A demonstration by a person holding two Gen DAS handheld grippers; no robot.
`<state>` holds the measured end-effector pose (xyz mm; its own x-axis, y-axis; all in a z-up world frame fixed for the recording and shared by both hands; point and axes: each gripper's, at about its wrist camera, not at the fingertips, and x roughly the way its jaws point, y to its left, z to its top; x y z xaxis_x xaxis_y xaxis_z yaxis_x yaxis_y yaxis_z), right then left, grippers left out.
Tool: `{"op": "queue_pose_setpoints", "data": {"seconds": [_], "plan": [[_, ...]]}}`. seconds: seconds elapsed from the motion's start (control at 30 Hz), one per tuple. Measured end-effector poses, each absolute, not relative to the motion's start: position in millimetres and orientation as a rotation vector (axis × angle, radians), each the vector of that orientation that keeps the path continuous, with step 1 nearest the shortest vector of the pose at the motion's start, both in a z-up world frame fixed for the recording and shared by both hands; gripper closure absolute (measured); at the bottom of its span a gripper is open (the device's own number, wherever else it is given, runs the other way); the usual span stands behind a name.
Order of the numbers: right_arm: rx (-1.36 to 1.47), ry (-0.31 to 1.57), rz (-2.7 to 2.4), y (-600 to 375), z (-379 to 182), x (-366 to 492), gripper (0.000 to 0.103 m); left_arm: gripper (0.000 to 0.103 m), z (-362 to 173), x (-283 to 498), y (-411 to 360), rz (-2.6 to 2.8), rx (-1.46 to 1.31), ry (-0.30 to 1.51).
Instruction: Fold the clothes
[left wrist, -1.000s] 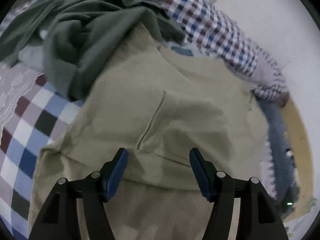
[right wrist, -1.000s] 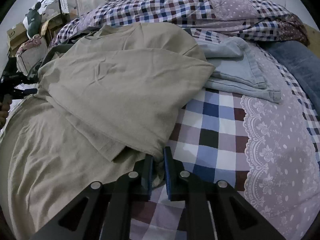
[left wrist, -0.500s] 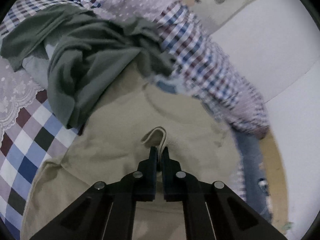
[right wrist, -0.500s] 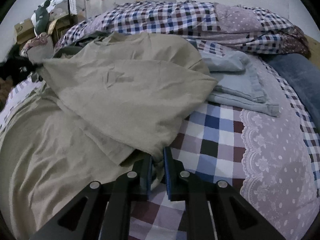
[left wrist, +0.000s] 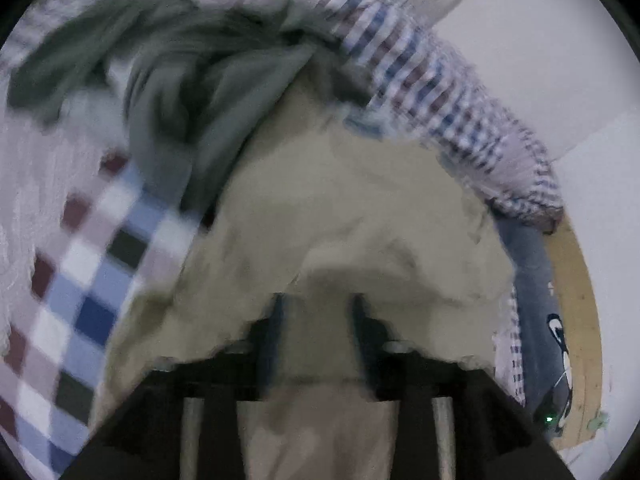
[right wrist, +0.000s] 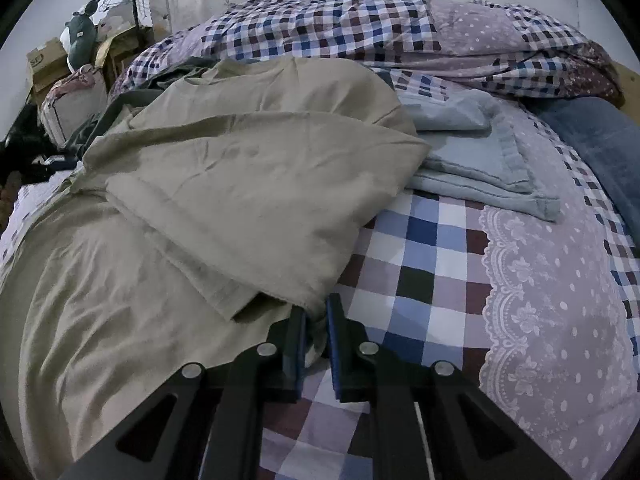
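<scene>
the beige shirt (right wrist: 256, 184) lies half folded on the bed (right wrist: 440, 264), one flap doubled over. the right gripper (right wrist: 316, 312) pinches its edge; the left gripper (left wrist: 316, 308), blurred, stands apart. more folds look needed.

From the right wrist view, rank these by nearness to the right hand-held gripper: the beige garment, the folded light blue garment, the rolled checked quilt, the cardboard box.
1. beige garment: pinched at the right hand-held gripper, spreading left.
2. folded light blue garment: ahead, to the right on the bed.
3. rolled checked quilt: across the far side of the bed.
4. cardboard box: off the bed, far left.
</scene>
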<state>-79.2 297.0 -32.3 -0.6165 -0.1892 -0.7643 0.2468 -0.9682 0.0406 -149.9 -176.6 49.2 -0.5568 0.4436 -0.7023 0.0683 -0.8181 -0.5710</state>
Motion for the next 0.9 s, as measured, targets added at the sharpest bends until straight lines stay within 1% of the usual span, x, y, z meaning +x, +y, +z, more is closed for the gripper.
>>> {"op": "queue_pose_setpoints", "data": {"seconds": [0.17,0.27,0.3,0.37,0.4,0.43,0.53,0.6,0.63,0.67,0.7,0.73,0.9], "plan": [[1.234,0.095,-2.621,296.9,-33.2,-79.0,0.093,0.042,65.0,-177.1,-161.4,2.491,-1.307,-0.666],[1.242,0.094,-2.619,297.1,-34.9,-80.1,0.093,0.042,55.3,-190.1,-147.0,2.462,-1.392,-0.593],[1.244,0.094,-2.618,297.3,-35.3,-80.3,0.093,0.044,52.4,-190.7,-143.6,2.451,-1.412,-0.572],[1.244,0.088,-2.618,298.1,-35.8,-80.4,0.093,0.070,50.1,-192.3,-136.9,2.438,-1.428,-0.547],[1.244,0.084,-2.618,298.6,-35.9,-80.3,0.093,0.100,48.6,-193.8,-133.4,2.432,-1.433,-0.545],[1.243,0.082,-2.618,298.8,-35.9,-80.3,0.093,0.099,49.4,-195.1,-131.3,2.442,-1.422,-0.542],[1.242,0.078,-2.619,299.3,-35.7,-80.3,0.093,0.098,76.3,-188.3,-133.9,2.649,-1.198,-0.512],[1.240,0.075,-2.619,299.7,-35.5,-80.3,0.093,0.098,86.6,-183.3,-136.4,2.768,-1.119,-0.486],[1.240,0.073,-2.619,299.9,-35.4,-80.3,0.093,0.091,91.7,-180.8,-137.6,2.826,-1.077,-0.472],[1.239,0.072,-2.620,300.0,-35.4,-80.3,0.093,0.081,94.3,-178.8,-138.8,2.865,-1.052,-0.460],[1.239,0.070,-2.620,300.2,-35.3,-80.3,0.093,0.051,90.9,-178.0,-139.8,2.857,-1.072,-0.455],[1.238,0.069,-2.620,300.4,-35.2,-80.3,0.093,0.036,87.4,-177.2,-140.7,2.849,-1.092,-0.449],[1.238,0.064,-2.622,300.6,-35.1,-79.5,0.093,0.036,70.1,-173.2,-145.4,2.807,-1.190,-0.423]]}}
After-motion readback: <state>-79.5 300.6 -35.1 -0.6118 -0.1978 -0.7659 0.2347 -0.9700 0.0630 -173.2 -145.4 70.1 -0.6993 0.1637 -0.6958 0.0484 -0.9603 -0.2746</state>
